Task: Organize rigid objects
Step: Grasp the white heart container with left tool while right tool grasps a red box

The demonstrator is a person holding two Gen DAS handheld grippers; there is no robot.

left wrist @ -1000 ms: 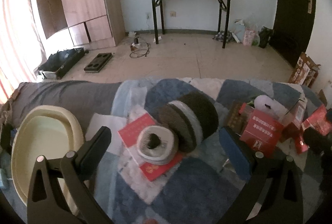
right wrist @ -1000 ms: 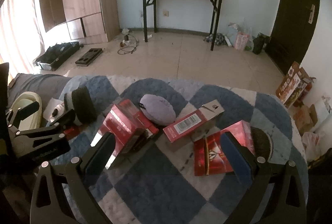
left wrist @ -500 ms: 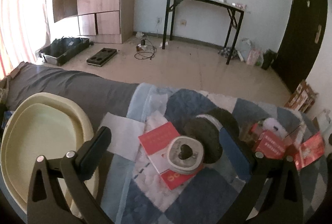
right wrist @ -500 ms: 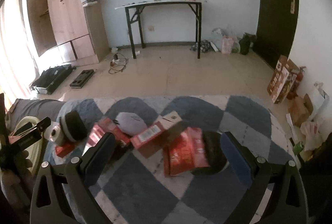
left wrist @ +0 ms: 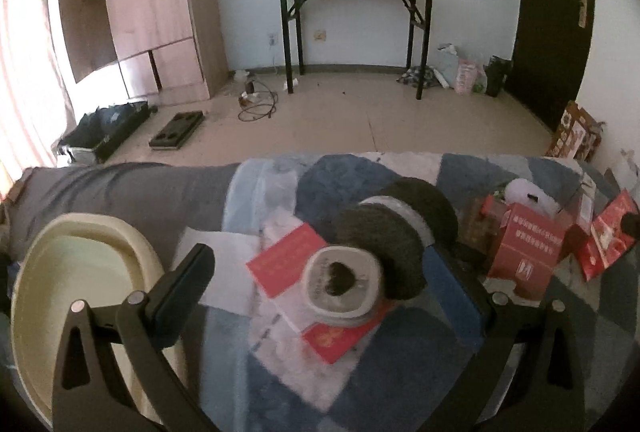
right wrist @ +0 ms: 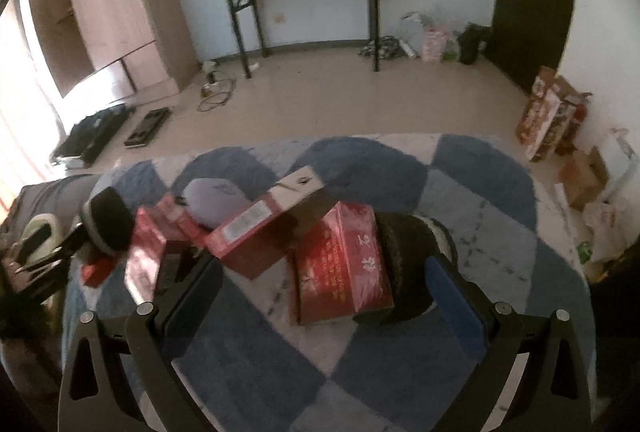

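Grey-and-black, the spool (left wrist: 384, 252) lies on its side on the blanket (left wrist: 400, 372), resting on a red booklet (left wrist: 288, 264). It sits straight ahead of the left gripper (left wrist: 320, 280), between the spread jaws and a little toward the right one, which looks close to the dark flange or touching it. The spool's long axis runs toward the camera and slightly leftward, its pale end face turned to the lens, so the jaws would close across the barrel's width. That gripper is released and holds nothing. A cream basin (left wrist: 80, 296) waits just left of it, probably the drop spot.

In the right wrist view, the right gripper (right wrist: 320, 296) also hangs released and empty, above a red box (right wrist: 344, 268) and a second spool (right wrist: 412, 264), well apart from the first. The left gripper is clearly nearer.
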